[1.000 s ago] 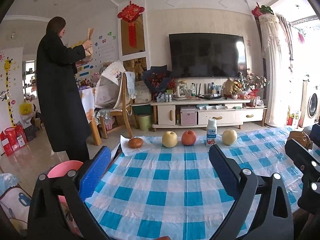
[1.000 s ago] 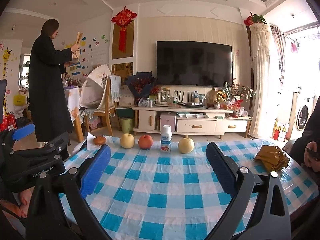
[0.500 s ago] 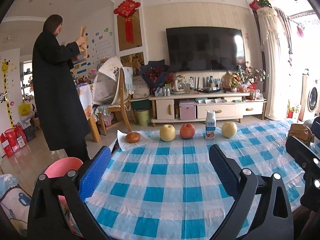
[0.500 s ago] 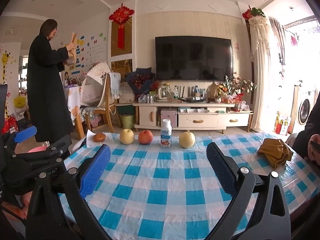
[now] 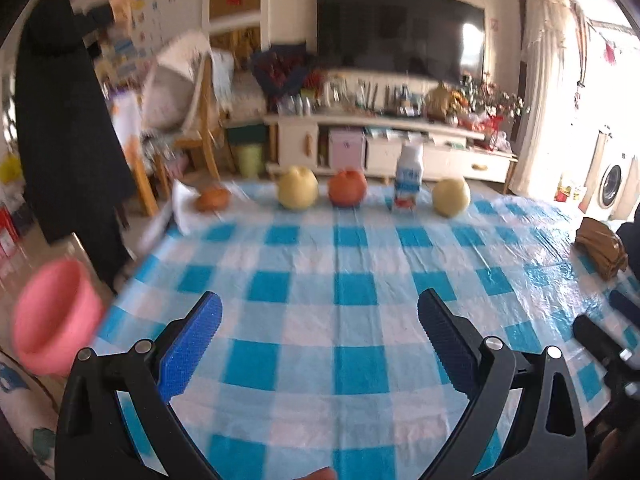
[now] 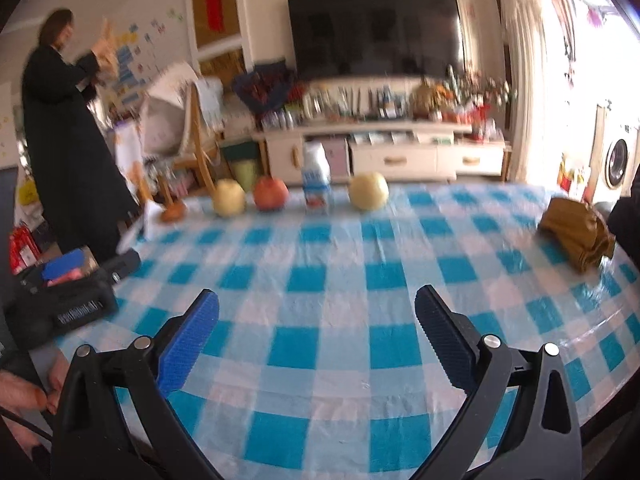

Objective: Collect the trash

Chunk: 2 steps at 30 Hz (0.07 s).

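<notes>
Checked tablecloth (image 5: 352,292), both tongs (image 5: 320,320) (image 6: 316,316) gaping, empty

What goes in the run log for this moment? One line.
left hand-held gripper open, empty | right hand-held gripper open, empty | bottle upright, untouched

Bright daylight floods from the right, blowing out the curtain (image 5: 548,92); both fisheye views are motion-blurred, corners vignette black, the television (image 6: 376,34) shows glare

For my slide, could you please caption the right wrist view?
Open right hand-held gripper above blue-checked plastic tablecloth, facing small white bottle.
</notes>
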{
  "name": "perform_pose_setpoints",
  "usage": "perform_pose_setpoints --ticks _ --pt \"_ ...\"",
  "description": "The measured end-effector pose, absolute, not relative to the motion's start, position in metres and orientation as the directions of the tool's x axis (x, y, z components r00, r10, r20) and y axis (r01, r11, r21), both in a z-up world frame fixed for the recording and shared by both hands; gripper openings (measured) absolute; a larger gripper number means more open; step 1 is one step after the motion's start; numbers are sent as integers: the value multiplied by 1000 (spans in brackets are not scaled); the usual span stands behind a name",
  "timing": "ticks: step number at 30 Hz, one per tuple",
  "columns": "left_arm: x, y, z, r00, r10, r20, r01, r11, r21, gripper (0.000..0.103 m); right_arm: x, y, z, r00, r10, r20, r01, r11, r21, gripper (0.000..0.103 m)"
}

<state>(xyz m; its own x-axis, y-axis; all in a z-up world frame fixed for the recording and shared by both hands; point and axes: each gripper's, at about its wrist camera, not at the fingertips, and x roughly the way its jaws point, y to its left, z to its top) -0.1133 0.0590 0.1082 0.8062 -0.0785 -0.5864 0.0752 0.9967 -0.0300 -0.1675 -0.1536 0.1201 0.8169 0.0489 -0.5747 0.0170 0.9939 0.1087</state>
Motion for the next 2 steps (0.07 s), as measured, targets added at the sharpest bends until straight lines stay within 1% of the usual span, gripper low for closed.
perform_pose_setpoints --ticks 2 --pt "-89 55 87 762 -101 -639 73 995 -70 97 -149 -157 104 782 43 -621 28 994 104 99"
